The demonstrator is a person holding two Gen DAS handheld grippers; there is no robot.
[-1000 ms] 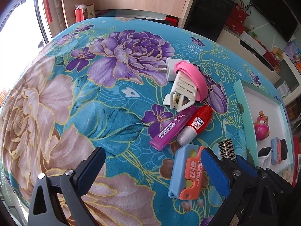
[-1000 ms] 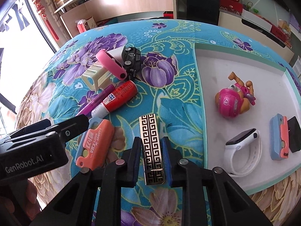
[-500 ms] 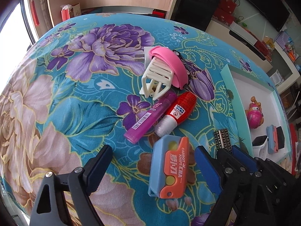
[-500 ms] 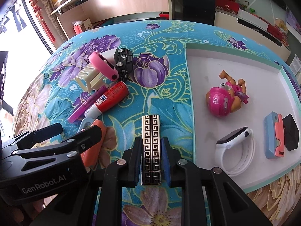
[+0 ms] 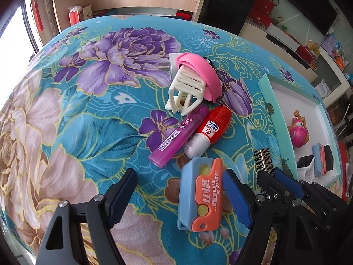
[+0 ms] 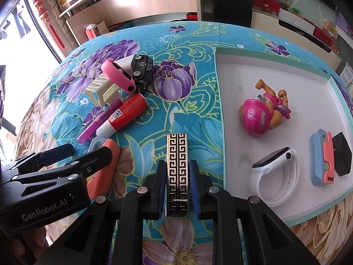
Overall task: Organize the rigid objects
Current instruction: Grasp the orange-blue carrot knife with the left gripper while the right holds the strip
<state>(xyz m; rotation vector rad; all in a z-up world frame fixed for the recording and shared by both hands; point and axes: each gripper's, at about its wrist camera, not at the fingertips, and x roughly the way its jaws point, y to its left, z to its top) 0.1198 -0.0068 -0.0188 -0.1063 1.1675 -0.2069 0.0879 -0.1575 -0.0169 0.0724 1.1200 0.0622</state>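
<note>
The right gripper [image 6: 177, 182] is clamped on the patterned black-and-gold lighter [image 6: 177, 165], just beside the tray's [image 6: 220, 119] left edge. The left gripper's [image 5: 176, 196] jaws, just closing, stand part open around the blue-and-orange carrot knife [image 5: 199, 195] lying flat; only the right pad seems to touch it.

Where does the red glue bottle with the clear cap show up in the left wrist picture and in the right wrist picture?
Left wrist: red glue bottle just right of centre, lying beside the purple stick.
Right wrist: red glue bottle left of centre, cap toward the lower left.
Shared landmark: the pink band just beyond it.
</note>
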